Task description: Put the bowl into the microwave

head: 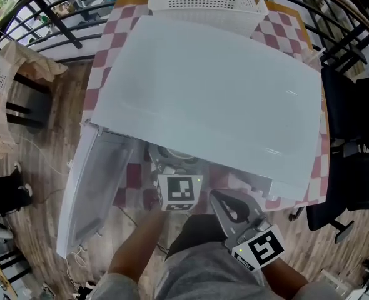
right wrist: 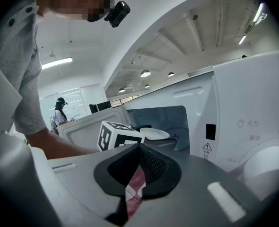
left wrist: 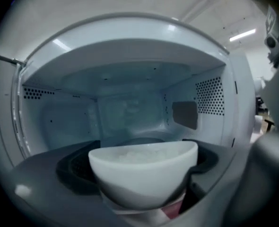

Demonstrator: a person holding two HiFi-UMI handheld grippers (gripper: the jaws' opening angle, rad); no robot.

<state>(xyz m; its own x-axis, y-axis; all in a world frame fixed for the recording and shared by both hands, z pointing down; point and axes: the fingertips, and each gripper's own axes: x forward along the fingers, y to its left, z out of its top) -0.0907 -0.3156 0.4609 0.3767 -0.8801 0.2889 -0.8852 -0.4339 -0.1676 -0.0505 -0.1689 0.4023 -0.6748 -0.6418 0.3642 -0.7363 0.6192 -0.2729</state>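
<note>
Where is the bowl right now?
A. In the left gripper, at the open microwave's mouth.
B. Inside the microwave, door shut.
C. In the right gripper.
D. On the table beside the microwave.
A: the jaws of the left gripper hold the bowl, with the cavity of the open microwave right behind it; the right gripper is shut on nothing.

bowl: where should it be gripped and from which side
Grip the bowl across its outer wall below the rim, coming from the open front of the microwave: it stands upright and filled, so a level side grip should avoid tipping.
</note>
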